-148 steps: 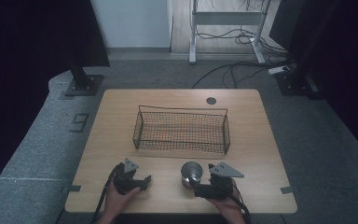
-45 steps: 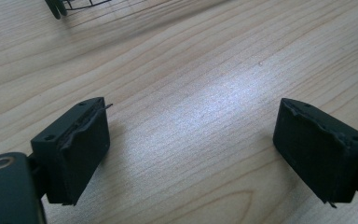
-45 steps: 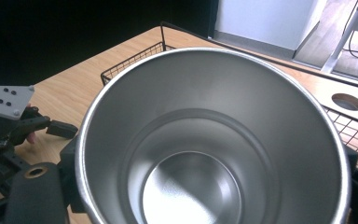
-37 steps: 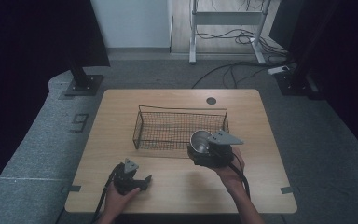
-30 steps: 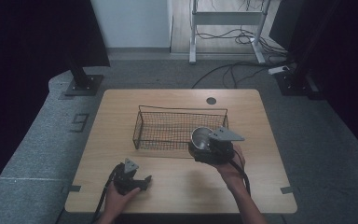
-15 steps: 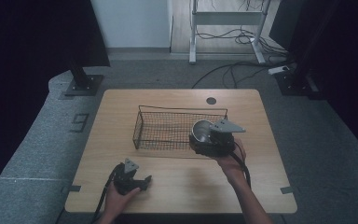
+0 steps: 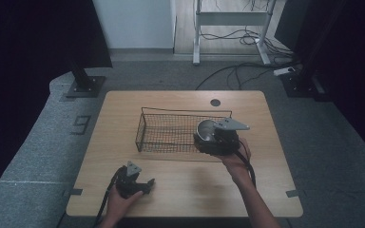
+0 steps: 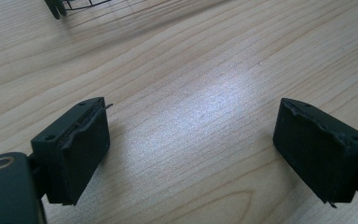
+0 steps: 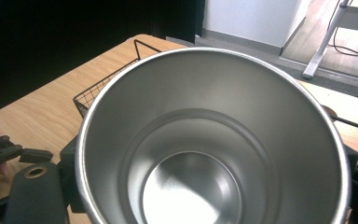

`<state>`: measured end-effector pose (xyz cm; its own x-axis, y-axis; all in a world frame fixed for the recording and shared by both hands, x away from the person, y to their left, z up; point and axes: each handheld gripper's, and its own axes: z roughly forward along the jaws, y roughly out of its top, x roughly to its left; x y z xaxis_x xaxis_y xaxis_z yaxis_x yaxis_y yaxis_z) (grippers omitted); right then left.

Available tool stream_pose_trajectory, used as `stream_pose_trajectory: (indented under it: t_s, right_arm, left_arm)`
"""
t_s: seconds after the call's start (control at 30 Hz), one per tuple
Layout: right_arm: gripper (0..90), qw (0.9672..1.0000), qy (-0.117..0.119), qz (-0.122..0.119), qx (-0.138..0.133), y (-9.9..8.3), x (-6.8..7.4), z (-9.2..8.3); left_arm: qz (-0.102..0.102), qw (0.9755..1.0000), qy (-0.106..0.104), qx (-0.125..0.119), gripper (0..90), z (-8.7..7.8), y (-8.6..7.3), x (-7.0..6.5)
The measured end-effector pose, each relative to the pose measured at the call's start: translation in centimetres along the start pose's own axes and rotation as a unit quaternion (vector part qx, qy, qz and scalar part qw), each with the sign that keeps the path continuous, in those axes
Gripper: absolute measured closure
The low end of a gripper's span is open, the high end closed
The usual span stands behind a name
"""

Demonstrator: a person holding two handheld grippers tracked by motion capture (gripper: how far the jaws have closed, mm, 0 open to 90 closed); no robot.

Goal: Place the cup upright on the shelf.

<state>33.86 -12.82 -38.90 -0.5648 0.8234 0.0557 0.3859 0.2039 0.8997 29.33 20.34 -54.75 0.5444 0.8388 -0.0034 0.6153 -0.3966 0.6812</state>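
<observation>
Right now the right gripper (image 7: 208, 138) has its jaws clamped on either side of a steel cup (image 7: 206, 129), holding it upright and empty over the right end of the wire basket (image 7: 171, 132). I'd say the job is to set it inside. Best to lower it straight, clear of the basket's rim, until the base sits flat on the mesh, then let go. The left gripper (image 7: 145, 186) rests on the table (image 7: 266, 180), jaws spread wide, nothing between them.
</observation>
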Motion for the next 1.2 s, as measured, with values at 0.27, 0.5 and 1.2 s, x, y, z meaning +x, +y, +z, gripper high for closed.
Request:
stream_pose_trajectory:
  t_s: [0.27, 0.5, 1.2]
  right_arm:
    - [18.2, 1.0, 0.004, -0.007, 0.0, 0.5, -0.2, 0.7]
    - [18.2, 0.9998, -0.004, -0.015, 0.009, 0.8, -0.3, 1.5]
    - [18.2, 0.9992, -0.023, -0.019, 0.026, 1.4, -1.4, 4.1]
  left_arm:
    - [0.001, 1.0, 0.0, 0.001, 10.6, 0.0, 0.0, 0.0]
    - [0.001, 1.0, 0.0, 0.001, 10.6, 0.0, 0.0, 0.0]
    - [0.001, 1.0, -0.001, 0.001, 10.6, 0.0, 0.0, 0.0]
